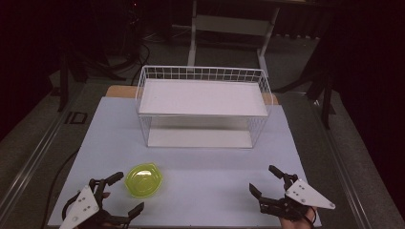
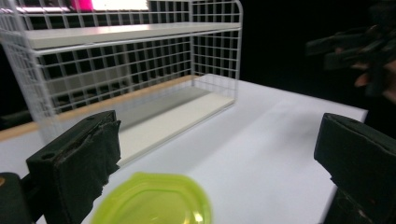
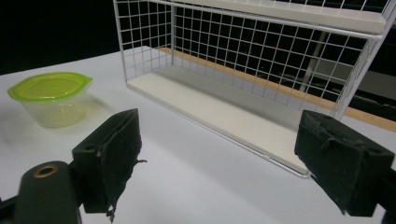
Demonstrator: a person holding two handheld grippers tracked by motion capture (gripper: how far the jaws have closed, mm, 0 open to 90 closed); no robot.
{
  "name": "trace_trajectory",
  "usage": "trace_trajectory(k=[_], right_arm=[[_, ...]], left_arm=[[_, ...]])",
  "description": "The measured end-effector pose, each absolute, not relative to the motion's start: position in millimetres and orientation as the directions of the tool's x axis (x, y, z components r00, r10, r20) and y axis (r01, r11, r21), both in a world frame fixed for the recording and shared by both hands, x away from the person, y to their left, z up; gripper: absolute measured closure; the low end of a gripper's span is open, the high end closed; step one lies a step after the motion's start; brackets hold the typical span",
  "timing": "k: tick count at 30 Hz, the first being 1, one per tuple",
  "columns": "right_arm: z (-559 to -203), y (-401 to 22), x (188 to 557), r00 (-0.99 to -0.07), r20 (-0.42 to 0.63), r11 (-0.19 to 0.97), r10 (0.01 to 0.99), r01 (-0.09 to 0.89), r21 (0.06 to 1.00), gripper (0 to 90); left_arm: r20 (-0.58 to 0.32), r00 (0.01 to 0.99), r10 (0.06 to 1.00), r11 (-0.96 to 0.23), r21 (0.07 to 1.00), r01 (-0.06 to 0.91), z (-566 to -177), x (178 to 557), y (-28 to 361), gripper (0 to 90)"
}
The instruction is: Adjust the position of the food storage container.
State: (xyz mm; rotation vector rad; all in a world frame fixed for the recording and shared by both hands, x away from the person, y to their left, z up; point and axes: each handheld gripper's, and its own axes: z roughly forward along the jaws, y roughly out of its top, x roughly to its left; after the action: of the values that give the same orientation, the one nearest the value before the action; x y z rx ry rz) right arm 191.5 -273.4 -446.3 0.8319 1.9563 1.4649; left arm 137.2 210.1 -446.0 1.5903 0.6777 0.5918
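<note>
A small clear tub with a lime-green lid (image 1: 143, 180) (image 3: 50, 96) stands on the white table (image 1: 210, 171), near the front left. My left gripper (image 1: 123, 194) is open just left of it, jaws wide, and the green lid (image 2: 154, 201) sits low between them. My right gripper (image 1: 265, 180) is open at the front right, with nothing between its jaws. A white wire rack (image 1: 203, 106) (image 2: 116, 74) (image 3: 261, 60) with two shelves stands at the back middle of the table. The right gripper (image 2: 359, 49) also shows far off in the left gripper view.
A dark floor surrounds the table, with a cable (image 1: 62, 167) running along the left side. White desk legs (image 1: 193, 33) stand behind the rack. A bare wooden strip (image 1: 119, 90) edges the table's back.
</note>
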Motion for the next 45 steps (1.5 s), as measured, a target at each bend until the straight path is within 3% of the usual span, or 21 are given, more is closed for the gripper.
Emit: trace_trajectory(k=[3,9,12,13,14,15,16,19,20,25,29,34,38,45], right_arm=[[-444,-271,188,-0.663,-0.069,0.211,0.745,0.136,0.968,14.2],[-443,-267,186,-0.674,-0.056,0.192,0.736,0.128,0.973,14.1],[-442,-265,184,-0.68,-0.061,0.194,0.731,0.122,0.973,14.1],[-442,-264,184,-0.682,-0.065,0.197,0.728,0.118,0.973,14.1],[-442,-264,184,-0.682,-0.065,0.197,0.728,0.118,0.973,14.1],[-442,-263,184,-0.683,-0.068,0.199,0.727,0.114,0.973,14.1],[-442,-262,183,-0.688,-0.065,0.2,0.723,0.118,0.973,14.1],[-442,-260,183,-0.697,-0.067,0.204,0.714,0.116,0.972,14.2],[-442,-260,183,-0.699,-0.07,0.208,0.711,0.115,0.971,14.2],[-443,-258,183,-0.71,-0.065,0.21,0.701,0.119,0.97,14.2],[-443,-256,184,-0.719,-0.072,0.221,0.691,0.115,0.969,14.2],[-442,-258,183,-0.718,-0.075,0.213,0.692,0.103,0.972,14.2],[-443,-258,185,-0.722,-0.059,0.206,0.69,0.118,0.971,14.2],[-442,-259,184,-0.724,-0.063,0.204,0.687,0.109,0.973,14.2]], left_arm=[[-0.023,0.633,0.774,-0.057,0.993,0.105,-435,135,212,1.1],[-0.051,0.606,0.794,-0.046,0.989,0.143,-424,140,227,1.2],[-0.027,0.53,0.848,-0.071,0.984,0.163,-428,140,230,16.2],[-0.028,0.498,0.867,-0.072,0.981,0.182,-429,141,231,16.6],[-0.028,0.498,0.867,-0.072,0.981,0.182,-429,141,231,24.0],[-0.049,0.477,0.878,-0.053,0.979,0.197,-429,143,235,24.0],[-0.071,0.465,0.882,-0.032,0.977,0.21,-430,145,237,32.3],[-0.093,0.421,0.902,-0.018,0.967,0.253,-435,150,243,46.1],[-0.092,0.411,0.907,-0.023,0.964,0.265,-437,151,243,55.3],[-0.062,0.369,0.927,-0.074,0.936,0.343,-449,153,247,70.0],[-0.033,0.33,0.943,-0.148,0.85,0.506,-470,163,254,89.5],[-0.028,0.343,0.939,-0.197,0.774,0.602,-484,165,253,90.0],[-0.093,0.381,0.92,-0.21,0.702,0.68,-499,169,249,90.0],[-0.114,0.414,0.903,-0.236,0.675,0.699,-509,178,240,90.0]])
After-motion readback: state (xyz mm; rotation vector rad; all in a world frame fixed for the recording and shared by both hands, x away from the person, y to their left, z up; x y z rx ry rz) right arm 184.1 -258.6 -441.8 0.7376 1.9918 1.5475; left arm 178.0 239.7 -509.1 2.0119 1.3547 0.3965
